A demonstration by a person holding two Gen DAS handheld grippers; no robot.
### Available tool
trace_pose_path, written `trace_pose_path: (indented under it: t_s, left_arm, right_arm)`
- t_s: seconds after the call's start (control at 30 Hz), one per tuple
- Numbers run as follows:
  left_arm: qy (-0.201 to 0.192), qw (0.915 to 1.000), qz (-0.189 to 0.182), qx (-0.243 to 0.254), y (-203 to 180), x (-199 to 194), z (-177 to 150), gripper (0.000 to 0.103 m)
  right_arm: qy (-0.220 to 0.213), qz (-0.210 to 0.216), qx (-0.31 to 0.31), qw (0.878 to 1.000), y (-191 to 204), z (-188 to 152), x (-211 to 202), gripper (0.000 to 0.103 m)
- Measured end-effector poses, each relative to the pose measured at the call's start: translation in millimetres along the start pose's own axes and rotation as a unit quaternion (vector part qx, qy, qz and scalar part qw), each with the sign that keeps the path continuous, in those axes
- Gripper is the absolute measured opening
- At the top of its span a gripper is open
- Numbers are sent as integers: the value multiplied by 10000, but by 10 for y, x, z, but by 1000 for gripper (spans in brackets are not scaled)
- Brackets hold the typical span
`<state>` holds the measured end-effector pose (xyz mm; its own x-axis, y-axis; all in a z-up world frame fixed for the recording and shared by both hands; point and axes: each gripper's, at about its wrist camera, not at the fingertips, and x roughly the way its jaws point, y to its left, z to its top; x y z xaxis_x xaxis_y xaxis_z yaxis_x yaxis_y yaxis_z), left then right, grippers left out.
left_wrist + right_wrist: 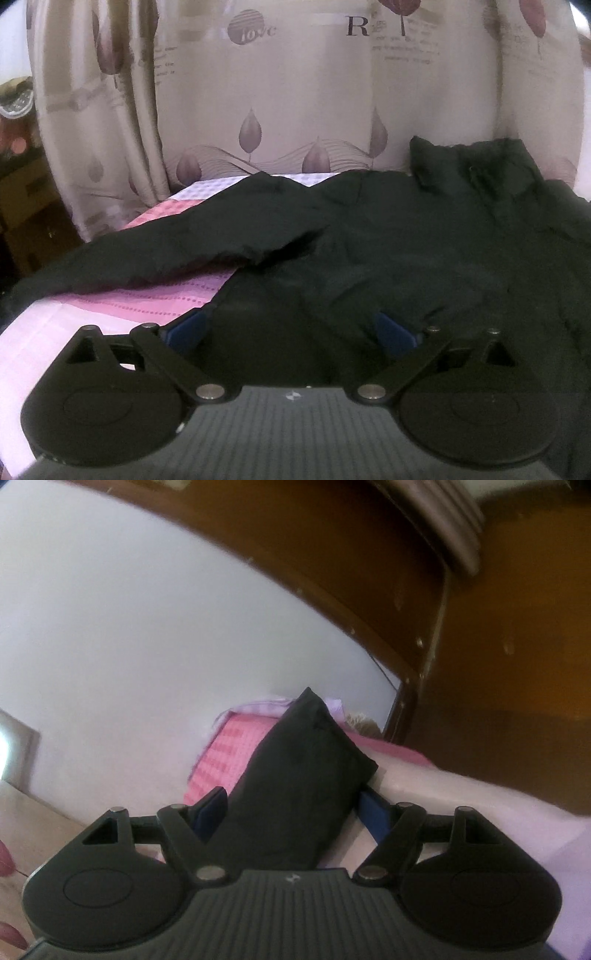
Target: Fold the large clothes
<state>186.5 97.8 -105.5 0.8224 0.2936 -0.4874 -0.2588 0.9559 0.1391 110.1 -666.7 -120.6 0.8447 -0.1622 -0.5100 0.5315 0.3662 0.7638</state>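
The main risk, as I judge it, is that the slippery dark cloth slides out of one gripper while the other one pulls, so the fold comes out crooked or the fabric bunches; a second risk is that the bed cover is caught together with the garment and is dragged with it. Starting on the left, the left gripper is low over the bed cover, which is pink and white, and its blue fingers stand wide apart with the lower edge of the black jacket lying between them; the jaws look spread and not pressed on the cloth, so I judge this gripper as open. One sleeve stretches away to the left of this gripper, and the collar is far ahead, near the patterned curtain. On the right side, the right gripper has a thick bunch of the black jacket between its fingers; the cloth fills the gap and touches both sides, but whether it is truly clamped I cannot tell. The pink bed cover lies behind this bunch, and a brown wooden door is further to the right.
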Motion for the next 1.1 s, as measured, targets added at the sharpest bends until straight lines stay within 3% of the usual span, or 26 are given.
trace_pose_path:
  t_s: [0.03,0.07,0.13,0.27,0.33,0.43,0.5,0.63,0.77,0.93,1.1]
  left_arm:
    - [21,10000,-36,28,-3,2,-11,99]
    - [63,9999,-55,63,-12,18,-13,100]
    - [147,9998,-51,110,-30,40,-16,101]
    - [281,9995,-97,47,-36,87,-7,102]
    - [301,9994,-131,-81,-13,92,-7,103]
    - [361,9986,-144,-367,57,111,-8,103]
    - [422,9975,-184,-533,105,132,-10,103]
    - [458,9967,-202,-644,126,133,-12,103]
    - [387,9960,-177,-781,146,105,-25,103]
    - [319,9926,-186,-1157,245,89,-39,103]
    - [276,9863,-214,-1614,376,78,-66,103]
  right_arm:
    - [-57,-61,-105,9999,29,-15,38,65]
    - [-89,-147,-229,9996,50,-23,74,48]
    - [-113,-375,-379,9985,55,-14,173,24]
    - [-14,-630,-473,9969,97,88,303,8]
    - [-200,-498,-315,9981,166,95,254,7]
    - [-627,477,-220,9967,470,34,51,6]
    - [-693,1224,-387,9893,848,-87,-92,6]
    - [-301,2562,-738,9633,1748,-558,-320,6]
    - [448,3615,-806,9278,2508,-1331,-345,6]
    - [1325,4150,-923,8954,3203,-2486,-116,6]
    - [1968,4149,-1364,8778,3601,-3574,99,6]
